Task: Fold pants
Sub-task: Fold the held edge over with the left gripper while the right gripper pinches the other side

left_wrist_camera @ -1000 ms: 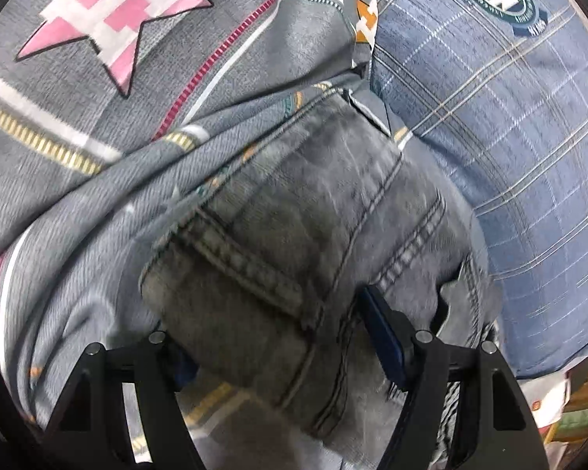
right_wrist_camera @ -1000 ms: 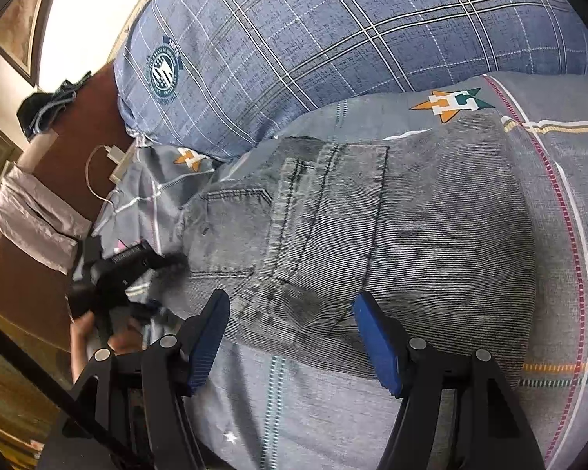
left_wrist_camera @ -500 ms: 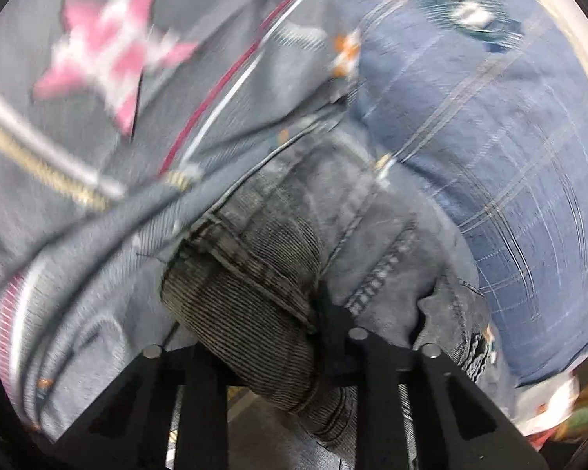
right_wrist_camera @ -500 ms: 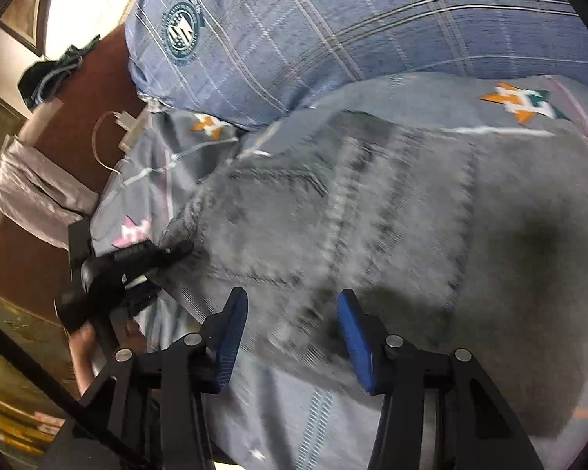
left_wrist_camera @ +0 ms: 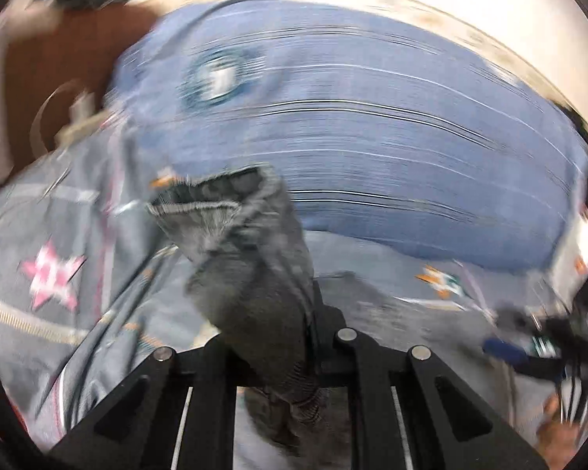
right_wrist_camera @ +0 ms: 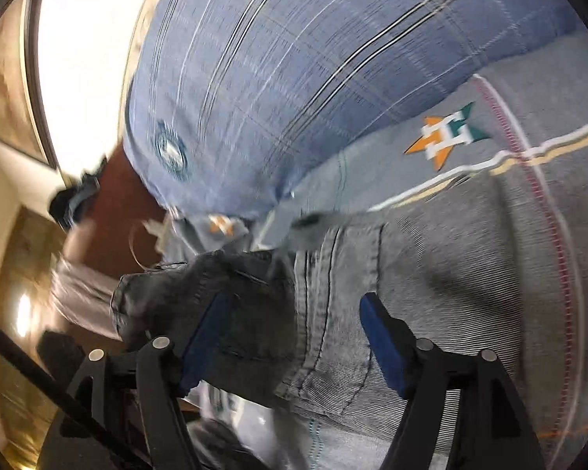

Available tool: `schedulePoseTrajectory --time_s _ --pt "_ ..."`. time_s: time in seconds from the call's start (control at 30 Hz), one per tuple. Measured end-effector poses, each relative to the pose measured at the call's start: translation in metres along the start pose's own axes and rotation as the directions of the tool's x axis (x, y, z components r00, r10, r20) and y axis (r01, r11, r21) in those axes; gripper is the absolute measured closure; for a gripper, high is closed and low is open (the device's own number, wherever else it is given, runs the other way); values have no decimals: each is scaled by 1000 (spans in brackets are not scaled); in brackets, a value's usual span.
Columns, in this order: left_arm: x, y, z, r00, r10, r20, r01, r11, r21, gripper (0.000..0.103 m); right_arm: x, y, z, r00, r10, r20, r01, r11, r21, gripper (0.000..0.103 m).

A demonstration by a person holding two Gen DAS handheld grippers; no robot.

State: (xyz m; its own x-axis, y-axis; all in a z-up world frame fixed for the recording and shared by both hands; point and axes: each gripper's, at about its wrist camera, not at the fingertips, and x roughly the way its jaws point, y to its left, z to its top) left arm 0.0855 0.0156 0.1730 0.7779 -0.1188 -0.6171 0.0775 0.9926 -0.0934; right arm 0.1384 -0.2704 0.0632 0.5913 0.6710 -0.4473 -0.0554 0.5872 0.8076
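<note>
The grey denim pants (left_wrist_camera: 251,274) hang bunched from my left gripper (left_wrist_camera: 290,337), whose jaws are closing tight on the fabric, lifted above the bed. In the right wrist view the rest of the pants (right_wrist_camera: 431,274) lie flat on the bedspread, and a darker raised fold (right_wrist_camera: 184,286) stands at the left. My right gripper (right_wrist_camera: 294,340) hovers over the pants with its jaws opening wide. Its blue pads (right_wrist_camera: 384,344) straddle a seam without pressing on the cloth. A blue pad (left_wrist_camera: 503,350) of the right gripper shows at the far right of the left wrist view.
A big blue plaid pillow (left_wrist_camera: 372,137) lies behind the pants, also large in the right wrist view (right_wrist_camera: 294,58). The grey bedspread (left_wrist_camera: 51,278) with star prints (right_wrist_camera: 447,137) covers the bed. A brown headboard (left_wrist_camera: 58,58) and a white cable (right_wrist_camera: 137,246) are at the left.
My left gripper shut on the pants' edge, then rose and rolled, pulling the fabric up. My right gripper narrowed, then spread wide again and shifted over the pants.
</note>
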Motion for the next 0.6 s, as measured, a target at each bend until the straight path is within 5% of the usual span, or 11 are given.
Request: schedulePoseTrajectory --time_s 0.1,0.23,0.37,0.53,0.6 --pt "-5 -57 -11 997 -76 -7 76 979 187 90 -18 -7 11 999 42 23 -42 999 26 16" --pt "15 -119 -49 980 -162 -117 194 915 355 90 -30 -16 20 997 72 36 -75 995 65 13" --pt "51 -139 -86 949 -200 -244 275 903 330 91 -28 -36 23 999 45 21 -47 992 118 13" --pt "52 -131 -94 946 -236 -220 298 901 315 91 -1 -53 17 997 -34 -71 44 989 141 15" --pt "49 -131 -95 946 -249 -208 306 898 317 91 9 -48 15 995 -36 -90 46 993 112 24"
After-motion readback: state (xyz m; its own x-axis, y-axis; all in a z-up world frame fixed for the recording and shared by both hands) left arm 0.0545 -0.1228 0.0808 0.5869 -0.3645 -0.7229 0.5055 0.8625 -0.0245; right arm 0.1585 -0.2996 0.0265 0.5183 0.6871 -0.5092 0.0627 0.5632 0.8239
